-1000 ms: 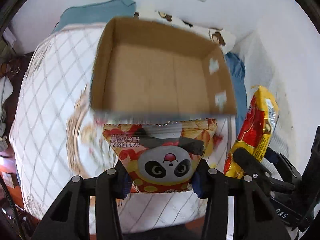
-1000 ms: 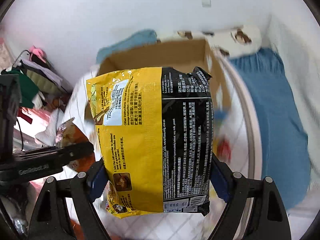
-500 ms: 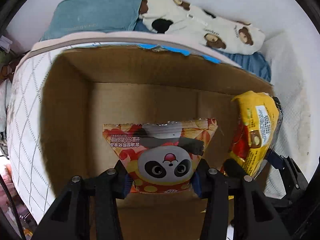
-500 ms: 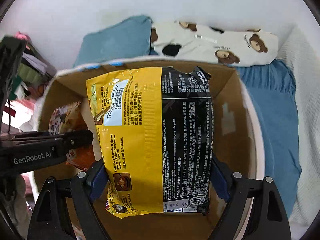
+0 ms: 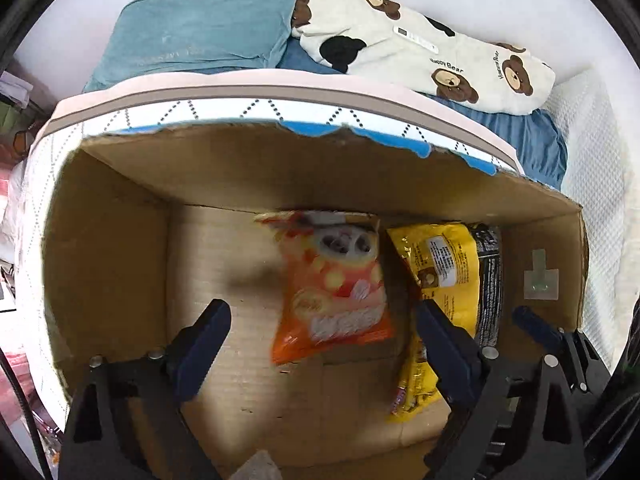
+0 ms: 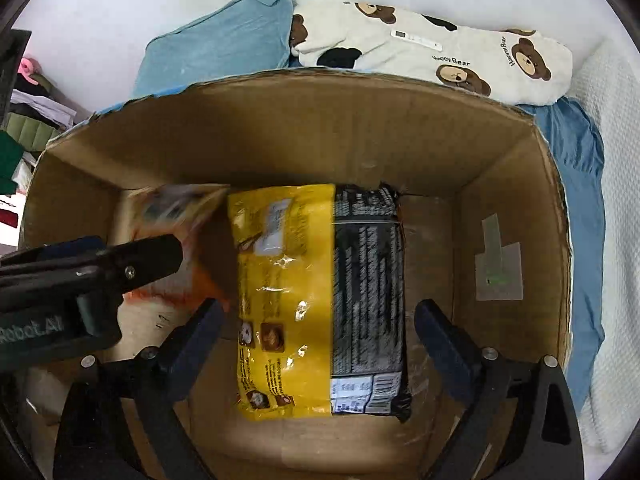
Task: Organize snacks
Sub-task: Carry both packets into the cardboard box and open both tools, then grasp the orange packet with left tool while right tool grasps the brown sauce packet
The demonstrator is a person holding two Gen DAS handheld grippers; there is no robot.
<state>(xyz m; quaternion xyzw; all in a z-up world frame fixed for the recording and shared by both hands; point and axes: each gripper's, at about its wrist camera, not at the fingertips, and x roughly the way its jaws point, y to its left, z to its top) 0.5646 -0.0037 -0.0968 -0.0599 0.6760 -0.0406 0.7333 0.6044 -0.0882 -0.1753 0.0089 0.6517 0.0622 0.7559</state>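
Left gripper (image 5: 320,320) at lower centre of its view, jaws just sprung apart and spread wide, nothing pinched. Orange panda snack bag (image 5: 334,284), blurred, sits loose between and beyond the tips, inside the cardboard box (image 5: 108,240). Right gripper (image 6: 316,320) likewise just widened, pads clear of the yellow-and-black noodle pack (image 6: 320,296) in the box at frame centre, just right of the orange bag. Beyond the box, upper frame: blue pillow (image 5: 204,28), bear-print pillow (image 5: 420,52).

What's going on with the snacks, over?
Both grippers, left and right, just opened. Orange packet and yellow packet loose inside cardboard box. Nothing blocking.
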